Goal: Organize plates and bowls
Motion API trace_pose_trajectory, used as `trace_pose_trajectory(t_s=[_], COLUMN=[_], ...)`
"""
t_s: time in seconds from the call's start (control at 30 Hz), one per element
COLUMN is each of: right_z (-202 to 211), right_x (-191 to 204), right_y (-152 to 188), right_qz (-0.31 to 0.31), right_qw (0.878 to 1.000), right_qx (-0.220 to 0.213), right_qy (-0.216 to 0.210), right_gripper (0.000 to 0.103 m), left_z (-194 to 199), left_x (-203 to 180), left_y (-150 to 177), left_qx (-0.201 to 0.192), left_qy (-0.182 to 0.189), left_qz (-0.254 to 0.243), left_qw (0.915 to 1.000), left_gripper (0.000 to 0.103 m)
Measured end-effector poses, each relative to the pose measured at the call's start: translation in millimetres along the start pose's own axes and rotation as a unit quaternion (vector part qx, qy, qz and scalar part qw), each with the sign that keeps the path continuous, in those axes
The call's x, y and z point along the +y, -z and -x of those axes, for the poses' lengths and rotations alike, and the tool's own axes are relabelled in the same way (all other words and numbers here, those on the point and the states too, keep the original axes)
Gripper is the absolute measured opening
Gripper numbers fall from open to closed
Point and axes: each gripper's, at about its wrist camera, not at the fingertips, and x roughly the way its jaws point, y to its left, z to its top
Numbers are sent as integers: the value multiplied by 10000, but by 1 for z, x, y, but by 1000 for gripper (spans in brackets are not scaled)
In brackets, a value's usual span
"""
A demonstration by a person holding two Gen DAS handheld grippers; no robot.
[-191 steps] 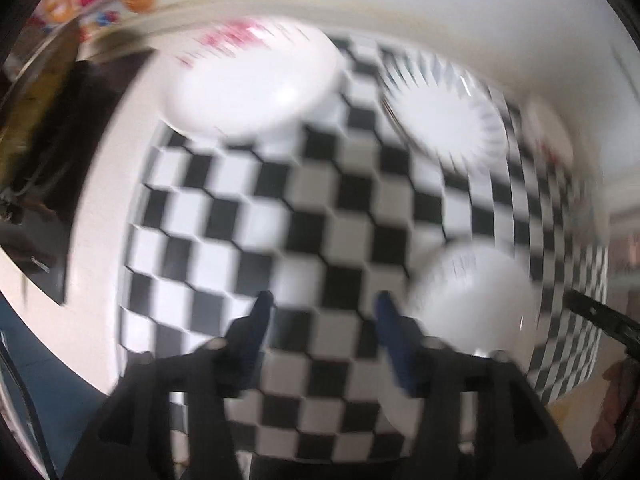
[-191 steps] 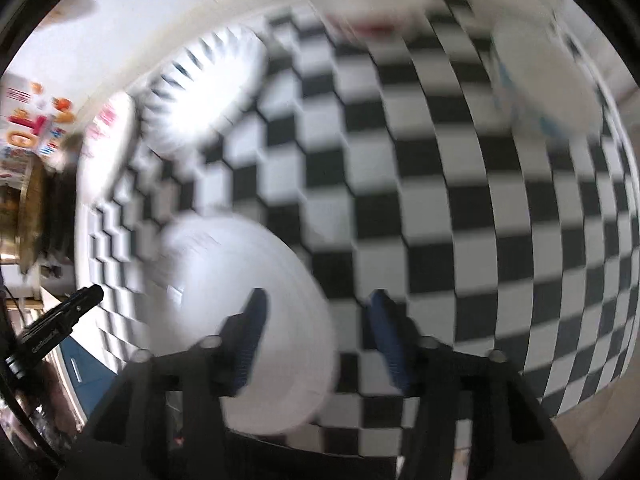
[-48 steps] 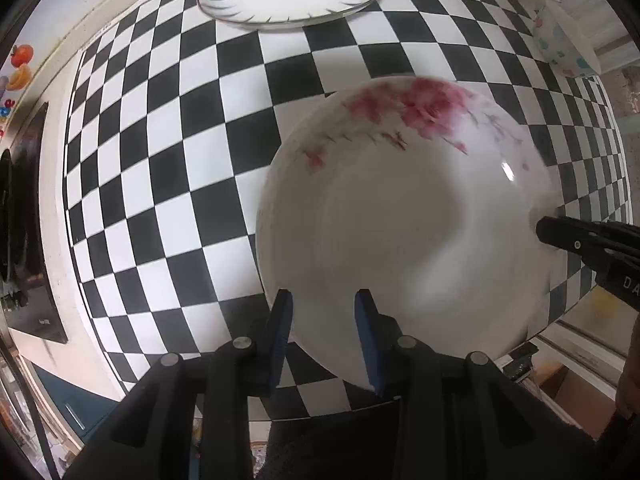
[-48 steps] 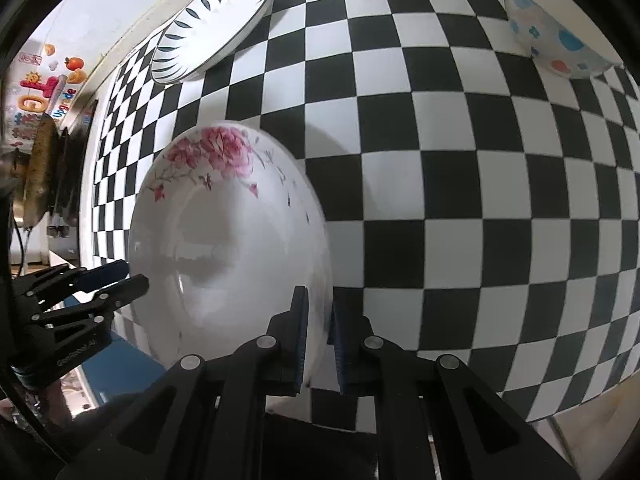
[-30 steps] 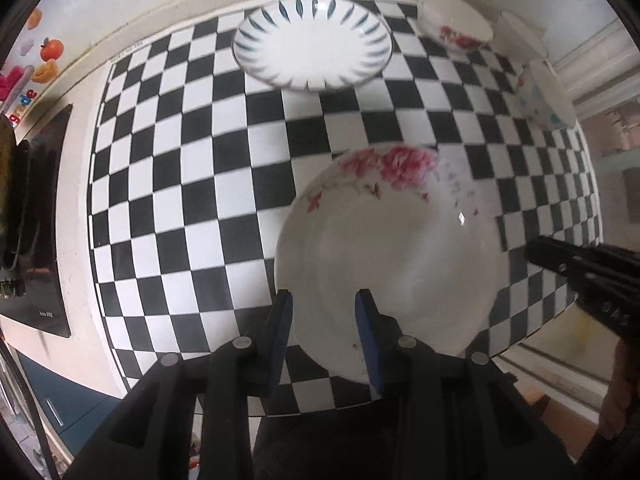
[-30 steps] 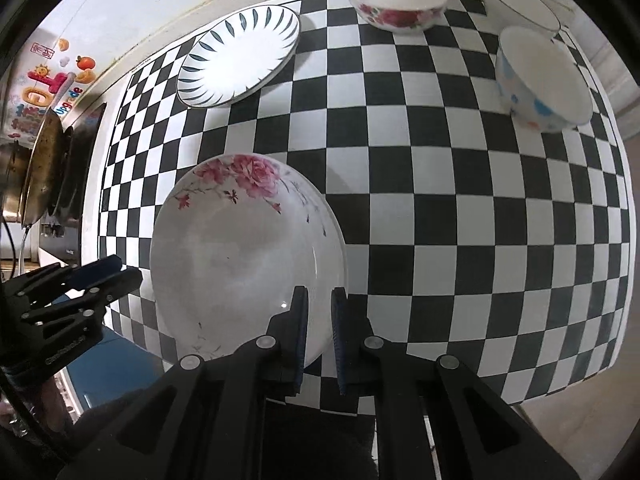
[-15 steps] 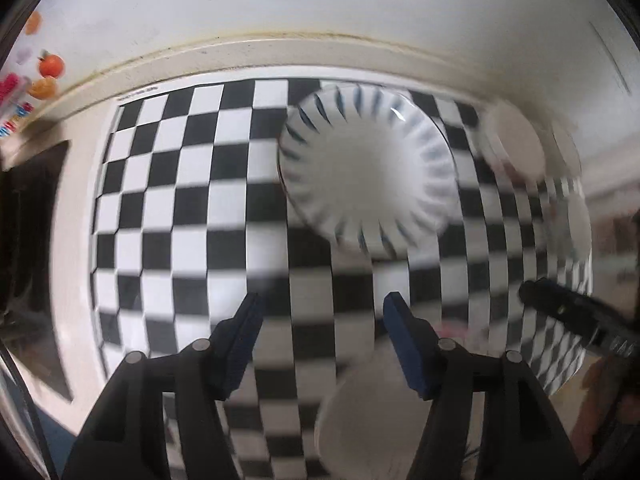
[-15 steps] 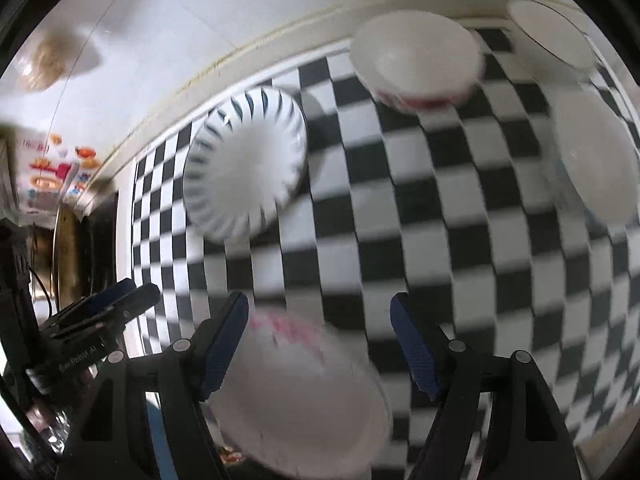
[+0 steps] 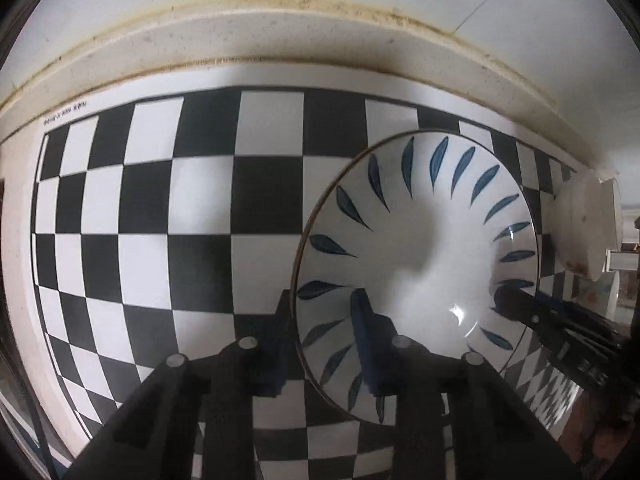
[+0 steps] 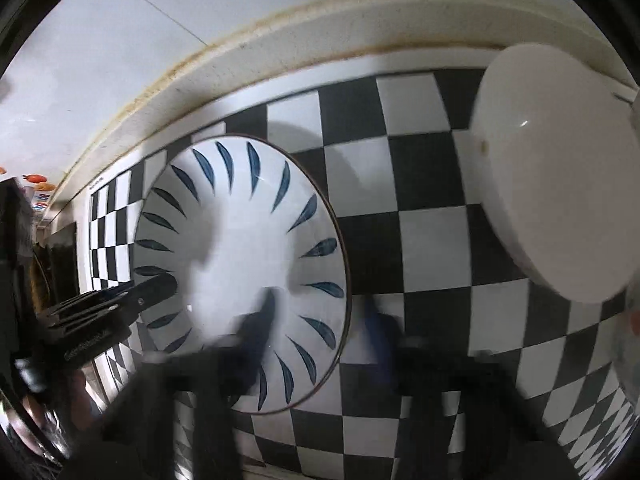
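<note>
The blue-leaf plate (image 9: 416, 264) lies flat, face up, on the checkered tabletop (image 9: 160, 216) near its back edge. The left gripper (image 9: 324, 320) straddles the plate's rim at 8 o'clock, jaws apart; the right gripper (image 10: 320, 320) straddles it at 4 o'clock, jaws apart. A white bowl (image 10: 552, 168) sits at the plate's 2 o'clock.

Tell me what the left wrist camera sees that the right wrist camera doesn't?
Only the left wrist view shows the left gripper up close, its open fingers on either side of the plate's near-left rim, and tiny print at the checkered mat's far-left corner. Only the right wrist view shows the white bowl large, with its whole inside visible, and colourful stickers at far left. Both show the blue-leaf plate on the mat by the stained wall ledge, and both grippers straddling its rim, the right gripper from the other side.
</note>
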Motion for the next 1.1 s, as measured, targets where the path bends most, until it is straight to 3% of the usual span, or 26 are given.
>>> trace_pose_trajectory(t_s=[0.23, 0.8, 1.1], right_z=[-1, 46, 96], right_x=[0, -7, -11], right_y=[6, 33, 69], right_qz=[26, 268, 338], right_qw=[10000, 9984, 9955], right_qx=[-57, -483, -880], right_qy=[11, 103, -80], right_gripper=[21, 16, 16], left_z=[1, 33, 81], left_x=[-1, -28, -40], left_y=[11, 59, 100], left_qx=[-53, -428, -823], left_qy=[-179, -314, -293], left_qz=[-35, -186, -368], left_qw=[9998, 9984, 9955], left_gripper=[24, 23, 23])
